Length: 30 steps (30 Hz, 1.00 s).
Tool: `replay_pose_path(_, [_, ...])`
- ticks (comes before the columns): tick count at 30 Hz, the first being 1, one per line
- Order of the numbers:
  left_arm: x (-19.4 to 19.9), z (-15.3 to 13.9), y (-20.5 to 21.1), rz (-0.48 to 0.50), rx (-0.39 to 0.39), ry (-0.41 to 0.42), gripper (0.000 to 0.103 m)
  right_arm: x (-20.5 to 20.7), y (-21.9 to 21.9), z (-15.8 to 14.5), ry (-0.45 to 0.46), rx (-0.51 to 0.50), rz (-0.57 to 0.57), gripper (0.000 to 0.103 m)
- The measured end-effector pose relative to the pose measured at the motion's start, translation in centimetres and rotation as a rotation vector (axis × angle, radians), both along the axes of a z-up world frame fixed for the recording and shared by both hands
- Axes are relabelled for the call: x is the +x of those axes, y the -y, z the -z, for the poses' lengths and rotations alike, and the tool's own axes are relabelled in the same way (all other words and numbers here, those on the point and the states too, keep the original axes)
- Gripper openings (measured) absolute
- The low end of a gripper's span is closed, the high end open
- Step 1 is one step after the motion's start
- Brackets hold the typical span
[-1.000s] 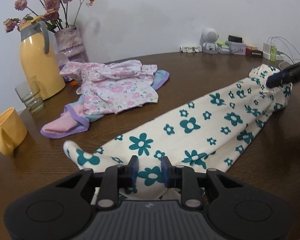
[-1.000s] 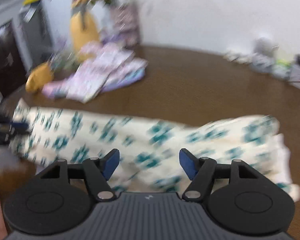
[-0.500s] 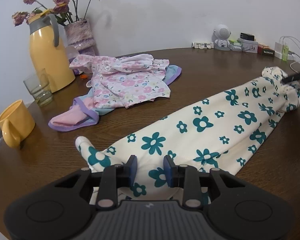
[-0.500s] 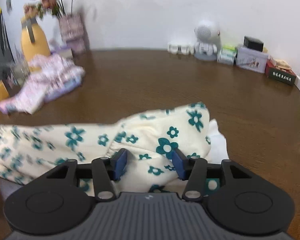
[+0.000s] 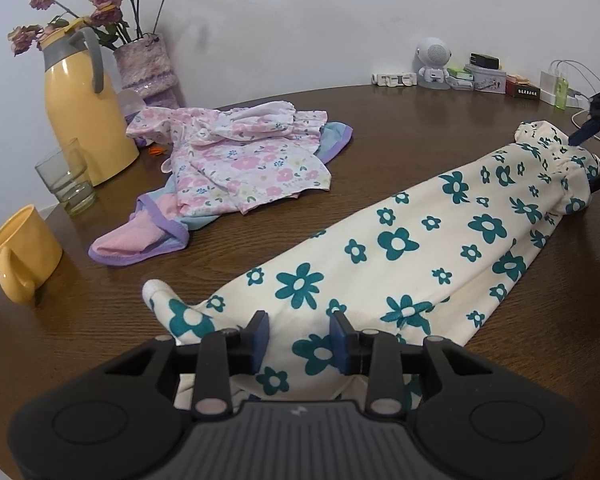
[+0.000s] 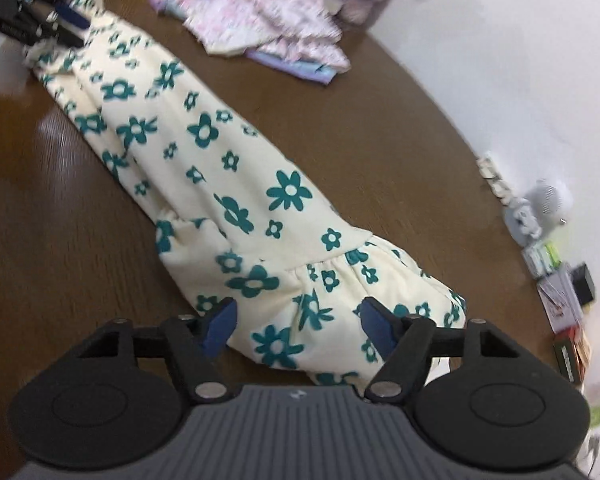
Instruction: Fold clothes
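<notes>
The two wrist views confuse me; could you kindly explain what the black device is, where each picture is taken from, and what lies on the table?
There is no robot: a person carries a two-fingered clamp with a camera in each hand. One picture looks along the left hand-held gripper, the other along the right hand-held gripper. A cream dress with teal flowers lies stretched on the brown table, a gripper at each end. The right one's fingers stand wide open at the gathered end. The left one's flank bunched fabric, but whether they pinch it is unclear. Beyond lie pink floral clothes, a yellow jug, a mug and a glass.
</notes>
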<state>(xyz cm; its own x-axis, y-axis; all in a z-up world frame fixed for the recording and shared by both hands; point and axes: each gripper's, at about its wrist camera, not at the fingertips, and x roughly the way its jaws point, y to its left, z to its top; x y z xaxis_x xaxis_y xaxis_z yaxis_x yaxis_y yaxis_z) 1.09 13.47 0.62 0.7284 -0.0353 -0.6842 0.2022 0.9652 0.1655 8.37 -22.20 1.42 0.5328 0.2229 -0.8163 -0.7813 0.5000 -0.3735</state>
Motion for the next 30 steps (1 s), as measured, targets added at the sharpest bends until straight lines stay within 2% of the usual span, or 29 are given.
replay_pose_path(2, [0.0, 0.0, 0.0, -0.001, -0.003, 0.001, 0.032, 0.7, -0.5, 0.2, -0.027, -0.038, -0.051, 0.062])
replay_pose_path(3, [0.0, 0.0, 0.0, -0.002, -0.005, 0.002, 0.032, 0.9, -0.7, 0.3, -0.038, -0.052, -0.073, 0.056])
replay_pose_path(4, [-0.1, 0.0, -0.1, -0.002, -0.006, 0.002, 0.032, 0.8, -1.0, 0.3, -0.046, -0.059, -0.093, 0.042])
replay_pose_path(5, [-0.1, 0.1, -0.1, -0.002, -0.006, 0.003, 0.032, 0.8, -1.3, 0.3, -0.054, -0.066, -0.112, 0.036])
replay_pose_path(7, [-0.1, 0.1, -0.1, -0.001, -0.006, 0.004, 0.032, 0.7, -1.7, 0.2, -0.043, -0.094, -0.137, 0.010])
replay_pose_path(10, [-0.1, 0.0, -0.1, 0.003, -0.006, 0.003, 0.032, 0.8, -1.5, -0.7, -0.006, -0.096, -0.132, 0.005])
replay_pose_path(12, [-0.1, 0.0, -0.1, 0.006, -0.005, 0.003, 0.032, 0.5, -1.5, -1.7, 0.070, -0.104, -0.132, 0.005])
replay_pose_path(16, [-0.1, 0.0, -0.1, 0.004, -0.007, 0.006, 0.033, -1.0, -2.7, -2.1, 0.382, -0.175, -0.147, 0.004])
replay_pose_path(18, [-0.2, 0.1, -0.1, 0.003, -0.008, 0.010, 0.033, -1.5, -3.3, -1.0, 0.477, -0.219, -0.159, 0.004])
replay_pose_path(22, [-0.3, 0.1, -0.1, 0.008, -0.007, 0.012, 0.033, -2.7, -2.8, 2.5, 0.394, -0.288, -0.189, 0.004])
replay_pose_path(24, [-0.3, 0.1, -0.1, 0.010, -0.007, 0.013, 0.033, -3.2, -2.2, 3.1, 0.326, -0.274, -0.189, 0.005])
replay_pose_path(26, [-0.4, 0.1, -0.1, 0.012, -0.006, 0.013, 0.033, -3.3, -1.6, 2.2, 0.263, -0.212, -0.169, 0.010])
replay_pose_path(27, [-0.4, 0.1, -0.1, 0.014, -0.007, 0.014, 0.033, -3.3, -1.3, 1.6, 0.233, -0.177, -0.157, 0.018])
replay_pose_path(28, [-0.4, 0.1, -0.2, 0.015, -0.007, 0.014, 0.033, -3.3, -0.9, 0.8, 0.199, -0.136, -0.150, 0.033])
replay_pose_path(30, [-0.4, 0.1, -0.2, 0.018, -0.006, 0.012, 0.033, -3.3, -0.5, -0.9, 0.130, -0.052, -0.156, 0.049])
